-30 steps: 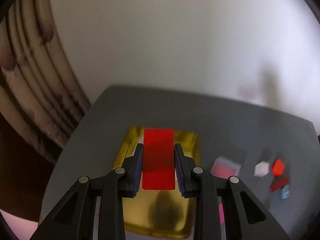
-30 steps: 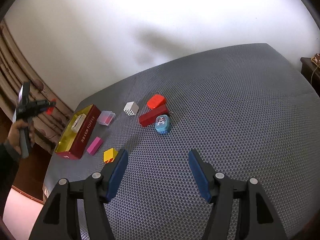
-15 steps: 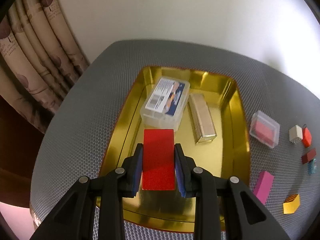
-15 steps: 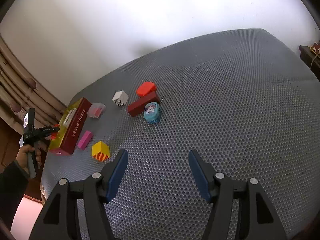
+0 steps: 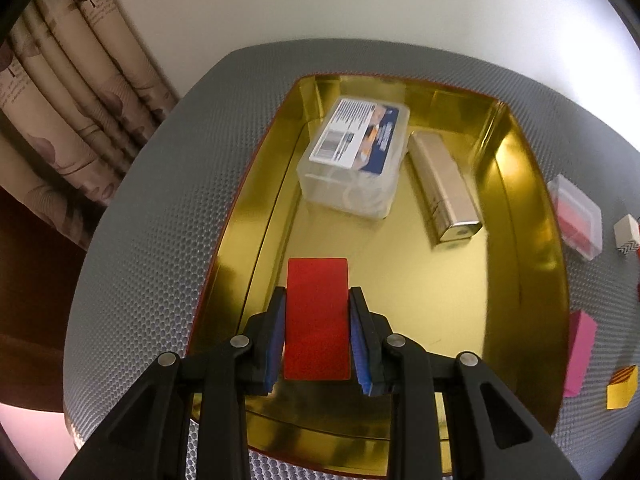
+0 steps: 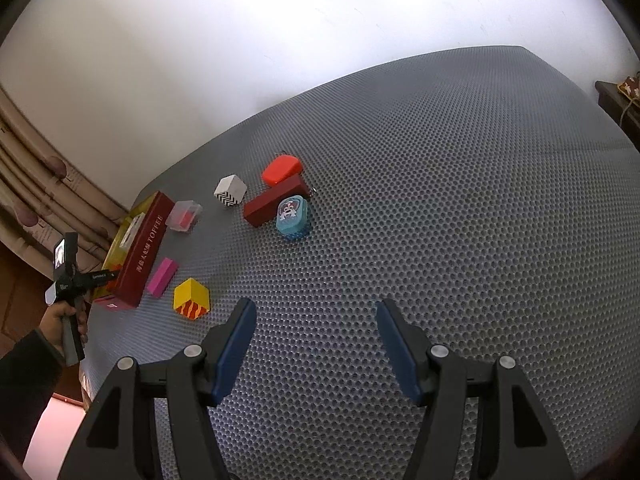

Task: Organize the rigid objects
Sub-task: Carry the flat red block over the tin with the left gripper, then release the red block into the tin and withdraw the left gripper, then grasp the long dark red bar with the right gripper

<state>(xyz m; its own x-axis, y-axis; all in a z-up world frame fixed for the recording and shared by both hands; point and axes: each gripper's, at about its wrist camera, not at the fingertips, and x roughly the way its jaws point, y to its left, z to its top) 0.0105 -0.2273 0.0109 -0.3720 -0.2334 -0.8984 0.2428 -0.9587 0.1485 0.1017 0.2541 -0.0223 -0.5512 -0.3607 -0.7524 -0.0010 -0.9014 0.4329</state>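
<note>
My left gripper (image 5: 317,300) is shut on a flat red block (image 5: 316,316) and holds it over the near part of the gold tin tray (image 5: 532,264). In the tray lie a clear plastic box with a label (image 5: 356,160) and a gold metal bar (image 5: 444,192). The tray's red outer wall (image 6: 142,256) shows at the left of the right wrist view. My right gripper (image 6: 314,312) is open and empty above the grey mat, apart from all objects.
On the mat (image 6: 440,200) lie a pink block (image 6: 162,278), a yellow cube (image 6: 192,300), a clear box with pink content (image 6: 184,216), a white zigzag cube (image 6: 230,192), an orange case (image 6: 282,169), a dark red bar (image 6: 274,200) and a blue tin (image 6: 293,216). Curtains (image 5: 72,120) hang left.
My left gripper has tilted down and moved closer over the tray with the red block. The right gripper has shifted a little; the objects sit lower and nearer in its view.
</note>
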